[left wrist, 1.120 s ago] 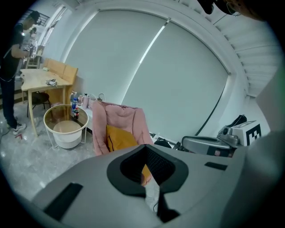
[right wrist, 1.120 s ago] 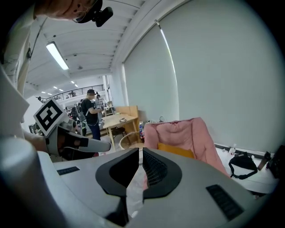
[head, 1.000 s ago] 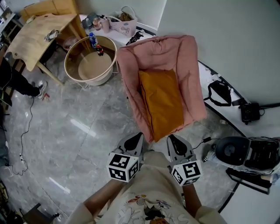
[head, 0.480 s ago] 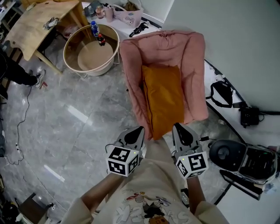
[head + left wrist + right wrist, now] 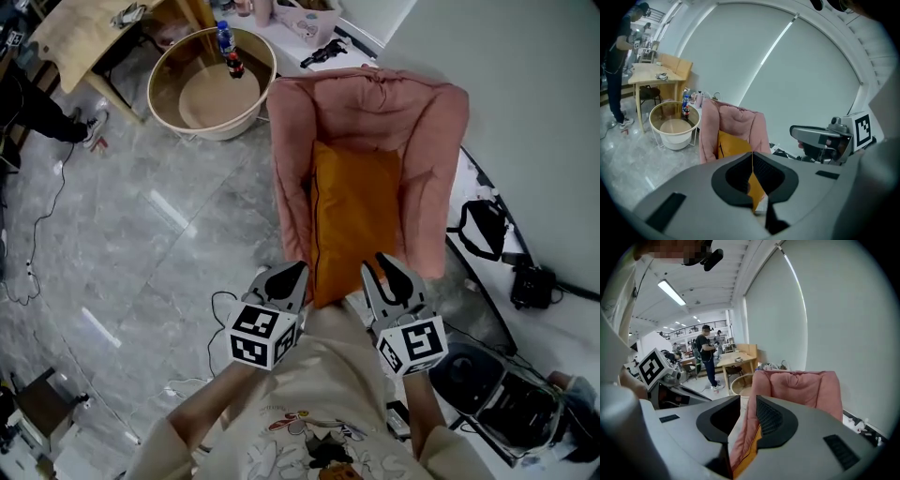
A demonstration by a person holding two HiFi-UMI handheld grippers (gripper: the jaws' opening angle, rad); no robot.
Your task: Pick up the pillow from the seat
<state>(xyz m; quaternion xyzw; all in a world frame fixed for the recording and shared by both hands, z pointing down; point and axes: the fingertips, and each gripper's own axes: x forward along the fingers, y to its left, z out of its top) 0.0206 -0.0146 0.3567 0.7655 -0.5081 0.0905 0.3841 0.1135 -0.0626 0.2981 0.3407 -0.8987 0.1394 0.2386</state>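
An orange pillow (image 5: 356, 220) lies lengthwise on the pink padded seat (image 5: 427, 141). Both grippers hover just short of the seat's front edge, apart from the pillow. My left gripper (image 5: 296, 272) is by the pillow's near left corner, its jaws closed together on nothing (image 5: 752, 155). Level with the near right corner, my right gripper (image 5: 382, 261) has just been opening its jaws; they stand a little apart with nothing between them (image 5: 747, 401). Through that gap I see the seat's (image 5: 801, 385) edge and a strip of pillow (image 5: 751, 448). The pillow (image 5: 733, 144) also shows in the left gripper view.
A round basket table (image 5: 192, 52) with bottles (image 5: 228, 52) stands left of the seat, a wooden table (image 5: 84, 28) beyond it. A black bag (image 5: 483, 230) and dark equipment (image 5: 506, 398) lie to the right. Cables (image 5: 220, 305) trail on the grey floor. A person (image 5: 708, 359) stands by the tables.
Both grippers have come forward to the seat's front edge, and the pillow now lies right ahead of them. The right jaws have parted slightly; the left jaws stay shut.
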